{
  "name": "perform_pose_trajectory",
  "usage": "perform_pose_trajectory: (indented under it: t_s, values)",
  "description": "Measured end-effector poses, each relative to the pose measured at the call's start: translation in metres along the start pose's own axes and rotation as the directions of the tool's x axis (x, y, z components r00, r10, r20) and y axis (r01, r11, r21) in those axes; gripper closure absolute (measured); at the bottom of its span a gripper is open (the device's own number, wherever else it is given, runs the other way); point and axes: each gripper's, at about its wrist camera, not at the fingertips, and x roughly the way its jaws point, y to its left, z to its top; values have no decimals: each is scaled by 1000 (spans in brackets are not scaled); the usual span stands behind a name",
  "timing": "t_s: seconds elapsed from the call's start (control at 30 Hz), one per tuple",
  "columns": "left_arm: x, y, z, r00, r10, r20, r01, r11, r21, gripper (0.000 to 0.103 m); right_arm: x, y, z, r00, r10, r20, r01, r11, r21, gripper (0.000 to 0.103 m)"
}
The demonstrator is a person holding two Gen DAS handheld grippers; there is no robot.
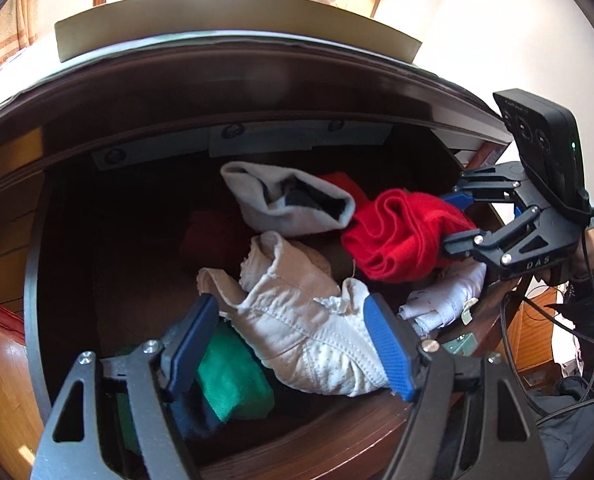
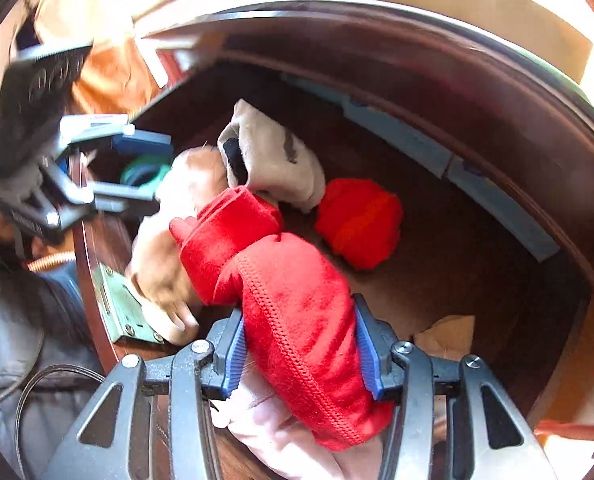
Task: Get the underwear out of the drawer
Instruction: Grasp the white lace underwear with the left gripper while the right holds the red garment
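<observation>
The wooden drawer (image 1: 297, 436) stands pulled out with loose garments in it. My right gripper (image 2: 301, 356) is shut on a red underwear piece (image 2: 289, 280), which fills the gap between both blue pads. The left wrist view shows this gripper (image 1: 453, 220) at the drawer's right side with the red underwear (image 1: 397, 232) bunched in its jaws. My left gripper (image 1: 293, 344) is open over a beige-white underwear piece (image 1: 297, 312) that lies between its fingers and touches the right pad (image 1: 389, 356).
A grey-white garment (image 1: 265, 200) lies at the drawer's back, a green cloth (image 1: 233, 380) at the front left and a pale patterned cloth (image 1: 445, 300) at the right. A rolled red item (image 2: 359, 220) sits on the drawer floor. A flat box (image 1: 217, 20) rests on the dresser top.
</observation>
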Motion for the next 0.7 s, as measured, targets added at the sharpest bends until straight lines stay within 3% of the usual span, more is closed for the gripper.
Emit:
perform_pose_trajectory:
  t_s: [0.17,0.43,0.7]
  values:
    - [17,-9,5,998,8,-60,-7,1000,19,27,-18,-24,5,998,37,52,-40,997,65,53]
    - [40,-6,15,985,-45,-169,34,997,-69,27,-24,-41,2,990,65,129,-82,987,137,53]
    - [65,-26,28,960,43,-278,-35,999,33,27,-31,-45,3,989,68,132,-86,987,138,53]
